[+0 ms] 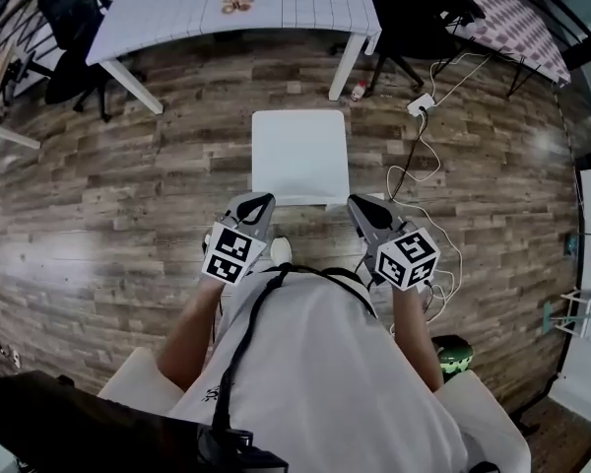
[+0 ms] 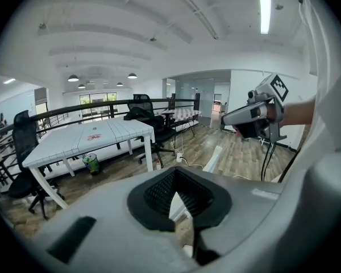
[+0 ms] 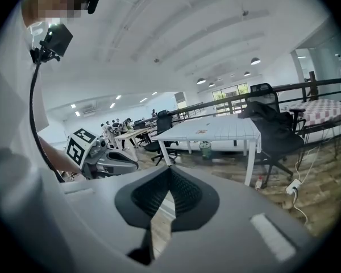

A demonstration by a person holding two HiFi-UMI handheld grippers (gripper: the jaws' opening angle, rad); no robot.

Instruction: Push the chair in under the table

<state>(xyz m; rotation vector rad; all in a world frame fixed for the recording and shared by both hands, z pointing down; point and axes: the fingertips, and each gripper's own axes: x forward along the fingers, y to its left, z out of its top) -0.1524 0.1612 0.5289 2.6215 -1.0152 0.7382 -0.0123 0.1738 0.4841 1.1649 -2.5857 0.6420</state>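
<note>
A: Where is the chair (image 1: 300,156)?
B: Frame centre, apart from the surface (image 1: 177,8) above. Left gripper (image 1: 261,203) and right gripper (image 1: 359,205), both closed and empty, sit at its lower edge; they should push evenly.

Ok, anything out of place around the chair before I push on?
Nothing looks spilled or broken. Two things to watch: a power strip with loose cables lies on the floor to the right of the chair, and a small bottle sits by the table leg ahead.
</note>
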